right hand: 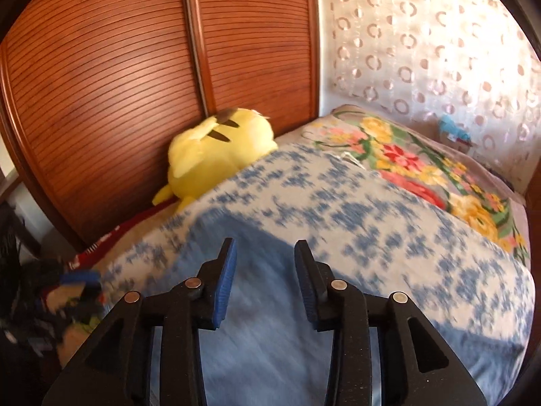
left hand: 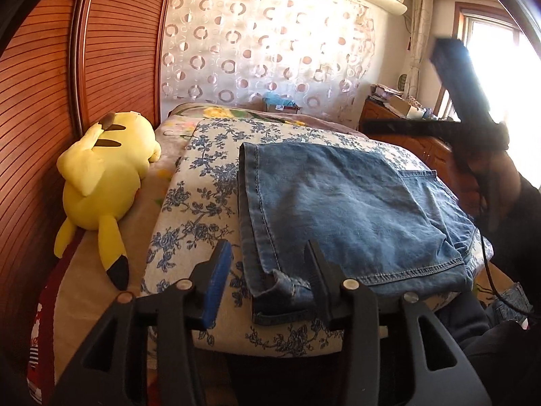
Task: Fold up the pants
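One bed with a floral cover carries the folded pants along its near edge. Both my left gripper and right gripper hover with jaws open, gripping nothing. I'd square the ragged near corner, then flatten the stack.
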Demonstrator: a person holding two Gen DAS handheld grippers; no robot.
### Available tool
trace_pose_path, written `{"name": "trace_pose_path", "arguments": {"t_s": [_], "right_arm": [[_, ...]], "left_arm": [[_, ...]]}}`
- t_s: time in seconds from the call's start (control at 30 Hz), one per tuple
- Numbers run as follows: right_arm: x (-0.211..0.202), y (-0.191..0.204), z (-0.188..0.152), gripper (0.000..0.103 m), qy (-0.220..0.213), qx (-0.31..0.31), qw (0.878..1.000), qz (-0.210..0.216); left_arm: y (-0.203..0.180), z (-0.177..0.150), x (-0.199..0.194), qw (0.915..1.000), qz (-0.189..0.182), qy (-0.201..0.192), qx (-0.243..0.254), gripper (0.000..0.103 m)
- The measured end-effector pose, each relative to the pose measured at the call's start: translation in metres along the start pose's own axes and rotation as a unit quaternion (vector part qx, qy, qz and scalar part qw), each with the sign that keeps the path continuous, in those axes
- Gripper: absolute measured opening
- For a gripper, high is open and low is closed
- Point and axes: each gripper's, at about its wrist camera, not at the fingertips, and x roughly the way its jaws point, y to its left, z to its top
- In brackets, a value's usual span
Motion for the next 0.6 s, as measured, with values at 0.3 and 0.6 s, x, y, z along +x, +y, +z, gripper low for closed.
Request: {"name": "trace_pose_path", "arguments": {"t_s": [0.3,0.6], "right_arm": [[-0.036,-0.032,-0.075,0.038,0.010,0.030,0.998,-0.048],[-0.062,-0.042,-0.136,0.038,0.017,0.064,0.996,-0.067]], "left_arm": [[-0.018,0.008,0.016,0.9999,-0.010,0.005,0.010,0.071],[-0.046,0.009,0.030,0.9996,-0.005,0.011,0.024,0.071]]}}
